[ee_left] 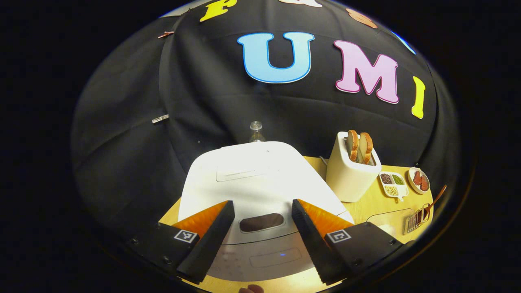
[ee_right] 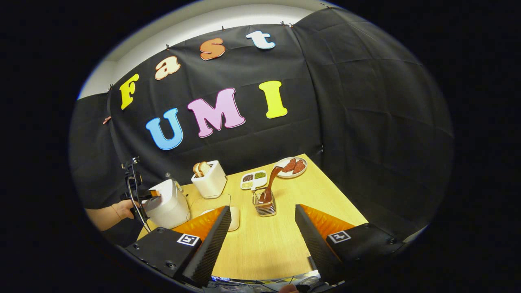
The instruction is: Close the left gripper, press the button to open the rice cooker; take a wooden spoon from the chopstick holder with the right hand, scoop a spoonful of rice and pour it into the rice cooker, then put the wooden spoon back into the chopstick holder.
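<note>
The left tool [ee_left: 262,236] hangs just above the front of the cooker [ee_left: 252,179], its two fingers spread well apart with nothing between them. The cooker's lid is down. Directly between the fingers sits a dark oblong recess in the lid's front edge, the button [ee_left: 261,222], most likely the release.

The step in hand looks to be the first one: bring the fingers together, then press. Done well, that means closing fully before descending, so a single blunt tip meets the recess squarely, and pushing straight down rather than at a slant, which could slip off the smooth lid.

The right tool [ee_right: 262,240] waits over the bare counter [ee_right: 260,248], fingers likewise apart and empty. Ahead of it stands the holder [ee_right: 264,207] with the spoon [ee_right: 272,179] upright inside, leaning toward a plate [ee_right: 291,173]. A toaster [ee_right: 209,179] stands near the cooker.
</note>
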